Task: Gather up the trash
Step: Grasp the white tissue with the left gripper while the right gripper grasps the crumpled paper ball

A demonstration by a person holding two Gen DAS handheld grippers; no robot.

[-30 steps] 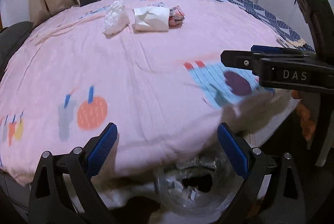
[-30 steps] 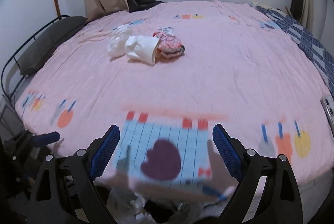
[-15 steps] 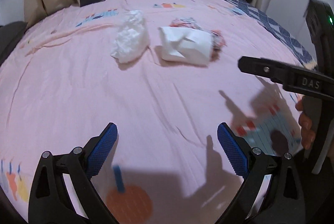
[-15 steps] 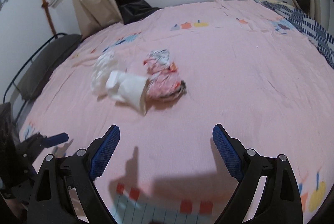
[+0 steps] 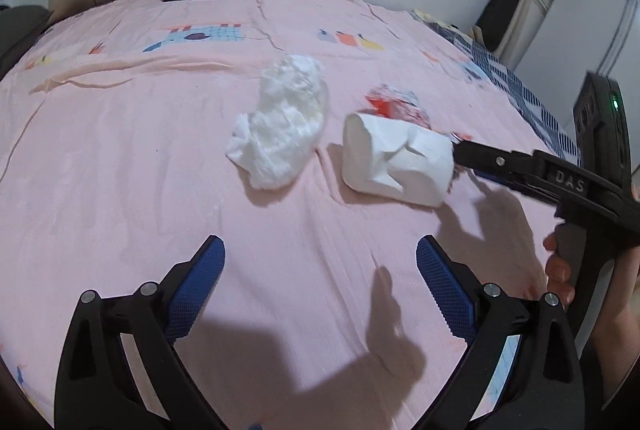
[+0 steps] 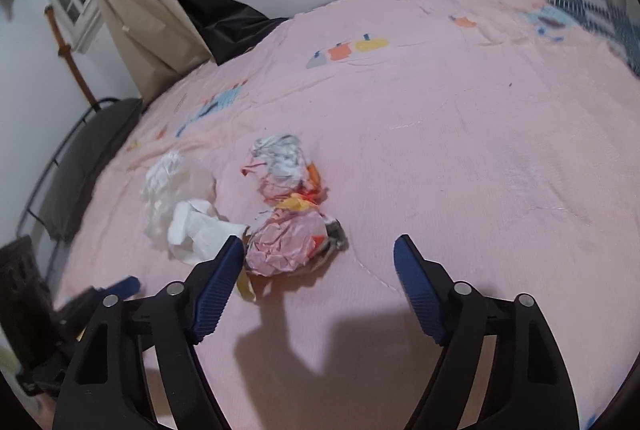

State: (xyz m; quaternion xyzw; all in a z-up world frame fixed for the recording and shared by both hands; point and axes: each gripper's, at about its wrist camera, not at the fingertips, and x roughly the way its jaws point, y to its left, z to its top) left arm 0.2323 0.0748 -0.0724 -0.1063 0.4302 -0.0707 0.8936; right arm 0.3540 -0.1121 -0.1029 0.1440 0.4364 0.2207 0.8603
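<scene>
On the pink bedsheet (image 5: 120, 169) lie a crumpled white tissue wad (image 5: 280, 125), a crushed white paper cup (image 5: 394, 159) on its side, and crumpled pink and red wrappers (image 5: 396, 105) behind it. In the right wrist view the wrappers (image 6: 288, 242) lie just ahead of my open right gripper (image 6: 320, 262), with the cup (image 6: 200, 230) and the tissue (image 6: 164, 185) to their left. My left gripper (image 5: 318, 266) is open and empty, a short way in front of the tissue and cup. The right gripper's arm (image 5: 540, 177) reaches in beside the cup's right end.
A dark pillow (image 6: 88, 157) and a metal bed frame sit at the bed's left side. A beige curtain (image 6: 136, 21) hangs behind it. A blue patterned blanket (image 5: 520, 97) lies at the far right of the bed.
Both grippers have moved forward from the bed's edge over the sheet towards the trash pile. The pile now looks much larger and closer. Both grippers stay open.
</scene>
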